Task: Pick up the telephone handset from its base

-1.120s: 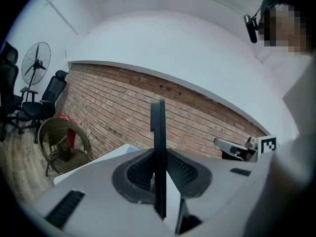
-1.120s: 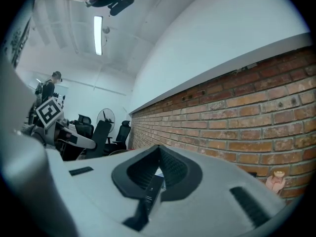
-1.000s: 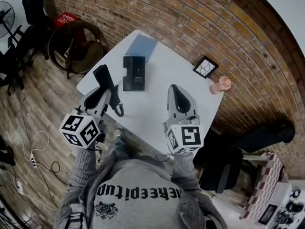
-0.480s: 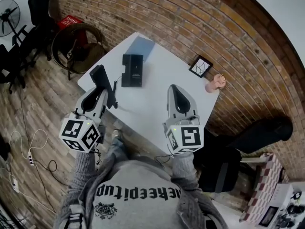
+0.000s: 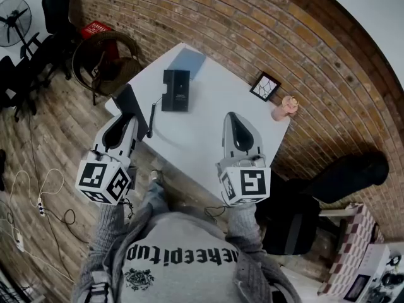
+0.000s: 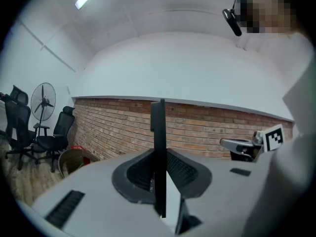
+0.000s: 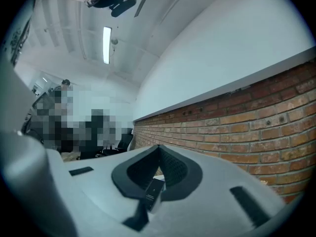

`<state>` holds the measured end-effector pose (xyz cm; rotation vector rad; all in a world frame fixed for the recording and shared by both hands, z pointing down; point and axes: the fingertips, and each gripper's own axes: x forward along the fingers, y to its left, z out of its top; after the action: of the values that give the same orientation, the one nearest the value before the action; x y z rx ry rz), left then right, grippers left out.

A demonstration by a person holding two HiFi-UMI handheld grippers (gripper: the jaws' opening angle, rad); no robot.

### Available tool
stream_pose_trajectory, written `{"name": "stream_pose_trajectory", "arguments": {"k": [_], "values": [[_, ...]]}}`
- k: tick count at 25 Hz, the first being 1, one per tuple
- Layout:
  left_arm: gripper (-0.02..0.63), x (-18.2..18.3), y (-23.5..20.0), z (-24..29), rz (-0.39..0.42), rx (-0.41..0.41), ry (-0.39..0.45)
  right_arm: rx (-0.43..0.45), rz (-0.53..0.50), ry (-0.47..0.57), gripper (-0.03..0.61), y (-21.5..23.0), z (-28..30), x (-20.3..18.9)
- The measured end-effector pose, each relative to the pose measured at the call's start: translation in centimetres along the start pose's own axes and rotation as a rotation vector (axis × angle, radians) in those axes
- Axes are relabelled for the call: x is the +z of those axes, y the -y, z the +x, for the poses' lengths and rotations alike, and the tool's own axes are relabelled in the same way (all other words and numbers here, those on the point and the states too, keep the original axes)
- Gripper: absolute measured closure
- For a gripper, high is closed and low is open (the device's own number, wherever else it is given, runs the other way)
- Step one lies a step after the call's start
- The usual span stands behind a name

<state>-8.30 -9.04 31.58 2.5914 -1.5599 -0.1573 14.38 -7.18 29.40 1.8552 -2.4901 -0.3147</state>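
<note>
The black telephone handset (image 5: 130, 101) is off its base, and my left gripper (image 5: 128, 116) is shut on it over the table's left edge. In the left gripper view the handset (image 6: 157, 125) stands edge-on as a thin black bar between the jaws of the left gripper (image 6: 160, 154). A black cord (image 5: 151, 115) trails from it toward the black base (image 5: 176, 90), which lies on the white table (image 5: 196, 137). My right gripper (image 5: 232, 117) hovers over the table's near right part, shut with nothing in it, its tips together in the right gripper (image 7: 158, 148) view.
A blue sheet (image 5: 187, 60) lies behind the base. A small framed picture (image 5: 267, 87) and a pink figurine (image 5: 285, 108) sit at the table's far right by the brick wall. A round wicker chair (image 5: 104, 59), a fan (image 5: 16, 24) and floor cables (image 5: 44, 201) are left.
My left gripper has carried the handset further left and away from the base, out to the table's left edge. The right gripper has shifted only slightly.
</note>
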Motion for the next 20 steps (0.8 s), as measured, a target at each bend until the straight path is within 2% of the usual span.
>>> {"name": "stream_pose_trajectory", "arguments": {"k": [20], "values": [[0.546,0.4,0.6,0.9,0.011,0.0,0.01,-0.009,0.011,-0.005,0.574,1.0,0.0,-0.7]]}}
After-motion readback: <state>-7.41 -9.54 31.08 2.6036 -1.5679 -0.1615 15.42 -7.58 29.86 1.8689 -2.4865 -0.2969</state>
